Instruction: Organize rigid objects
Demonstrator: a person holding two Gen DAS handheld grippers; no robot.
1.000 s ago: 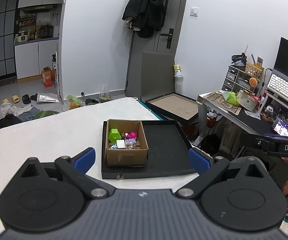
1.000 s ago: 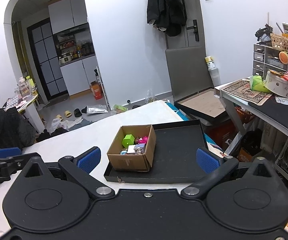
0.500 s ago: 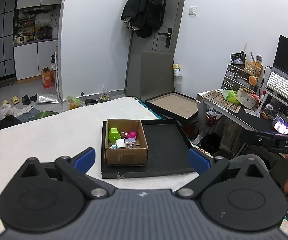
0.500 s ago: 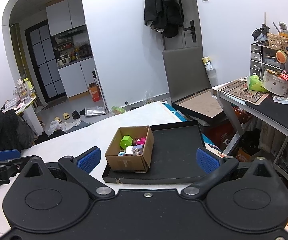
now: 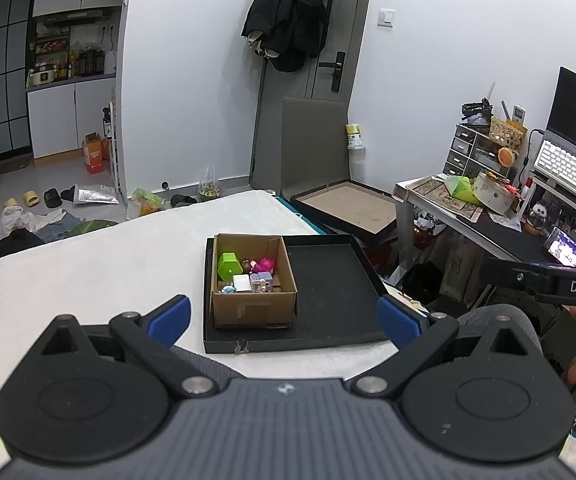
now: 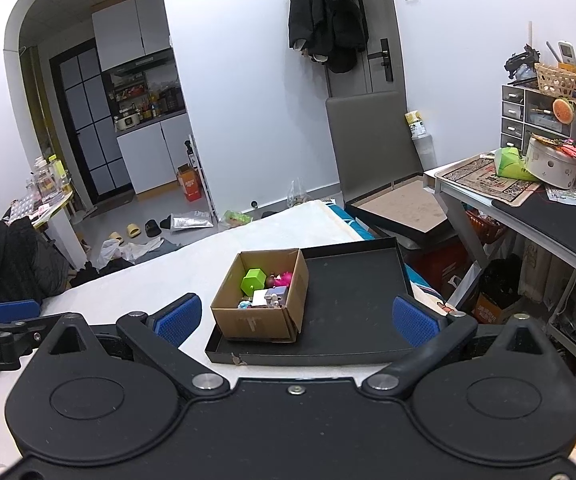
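On the white bench (image 5: 68, 276), the left claw (image 5: 284, 316) is held spread and empty, short of the cardboard box (image 5: 254, 308), where the small toys (image 5: 248, 272) are gathered. The box is seated at the left of the black tray (image 5: 335, 280), whose right half is bare. The right claw (image 6: 295, 318) is likewise spread. Sorting either pending or completed; the step cannot be settled.

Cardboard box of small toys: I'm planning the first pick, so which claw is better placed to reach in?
Marginally the left claw: in its view the cardboard box lies almost straight ahead between its open fingers. The right claw, also open and empty, sees the box left of centre. Both are well short of it.
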